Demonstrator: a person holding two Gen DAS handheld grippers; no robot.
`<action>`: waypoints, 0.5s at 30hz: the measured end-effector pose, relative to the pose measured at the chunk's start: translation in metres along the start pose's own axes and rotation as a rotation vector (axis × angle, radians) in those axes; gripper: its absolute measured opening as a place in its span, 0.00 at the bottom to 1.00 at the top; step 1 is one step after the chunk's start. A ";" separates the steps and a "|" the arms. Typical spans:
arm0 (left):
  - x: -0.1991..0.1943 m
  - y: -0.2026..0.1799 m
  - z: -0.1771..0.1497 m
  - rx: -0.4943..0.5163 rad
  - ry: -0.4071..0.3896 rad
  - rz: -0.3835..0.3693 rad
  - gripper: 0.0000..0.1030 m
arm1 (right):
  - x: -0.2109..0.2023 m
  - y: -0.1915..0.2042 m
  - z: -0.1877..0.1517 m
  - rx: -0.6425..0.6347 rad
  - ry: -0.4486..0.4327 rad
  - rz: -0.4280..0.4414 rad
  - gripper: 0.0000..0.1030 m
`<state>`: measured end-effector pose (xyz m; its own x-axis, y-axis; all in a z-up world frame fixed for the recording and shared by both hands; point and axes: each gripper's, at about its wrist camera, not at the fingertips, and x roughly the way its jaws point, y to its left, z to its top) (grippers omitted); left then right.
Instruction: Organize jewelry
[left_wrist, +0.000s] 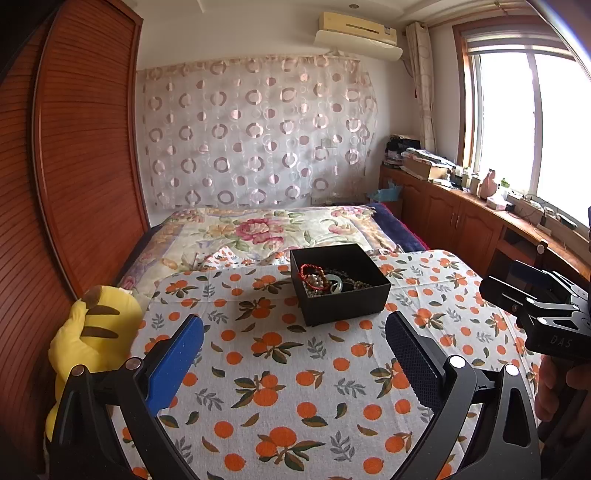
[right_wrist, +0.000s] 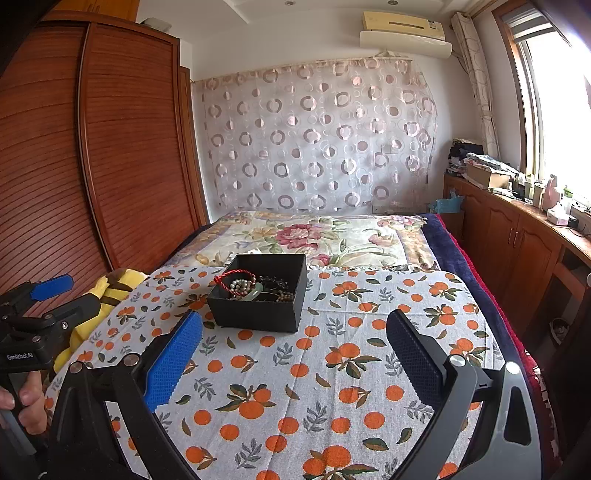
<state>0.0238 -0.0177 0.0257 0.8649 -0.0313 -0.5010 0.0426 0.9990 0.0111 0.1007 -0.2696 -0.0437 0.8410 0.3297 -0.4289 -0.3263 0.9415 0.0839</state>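
A black open box (left_wrist: 347, 306) (right_wrist: 255, 314) stands on the orange-print tablecloth (left_wrist: 280, 369) (right_wrist: 295, 387). Inside lie a red cord bracelet (left_wrist: 308, 271) (right_wrist: 229, 277), beaded bracelets (left_wrist: 317, 280) (right_wrist: 243, 286) and a pale green bangle (left_wrist: 336, 285) (right_wrist: 255, 293). My left gripper (left_wrist: 295, 354) hovers open, short of the box, with nothing between its fingers. My right gripper (right_wrist: 295, 354) is also open and holds nothing, the box ahead and slightly left. Each view shows the other gripper at its edge, the right one (left_wrist: 546, 314) and the left one (right_wrist: 37, 314).
A yellow plush toy (left_wrist: 92, 343) (right_wrist: 107, 291) sits at the table's left edge. Behind the table is a bed with a floral blanket (left_wrist: 266, 229) (right_wrist: 325, 236). A wooden wardrobe (left_wrist: 81, 147) stands left; low cabinets (left_wrist: 450, 218) run along the right under the window.
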 end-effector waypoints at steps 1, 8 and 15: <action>0.000 0.000 0.000 0.000 0.000 0.000 0.92 | 0.000 0.000 0.000 0.000 0.001 0.000 0.97; 0.000 0.000 -0.001 0.000 -0.001 -0.001 0.92 | 0.000 0.003 0.000 0.001 -0.002 0.001 0.97; 0.000 0.000 -0.001 -0.001 0.000 -0.002 0.92 | 0.000 0.002 0.000 0.001 -0.001 0.000 0.98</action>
<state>0.0230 -0.0180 0.0248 0.8650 -0.0334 -0.5006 0.0437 0.9990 0.0089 0.1000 -0.2674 -0.0437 0.8413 0.3302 -0.4279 -0.3264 0.9414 0.0847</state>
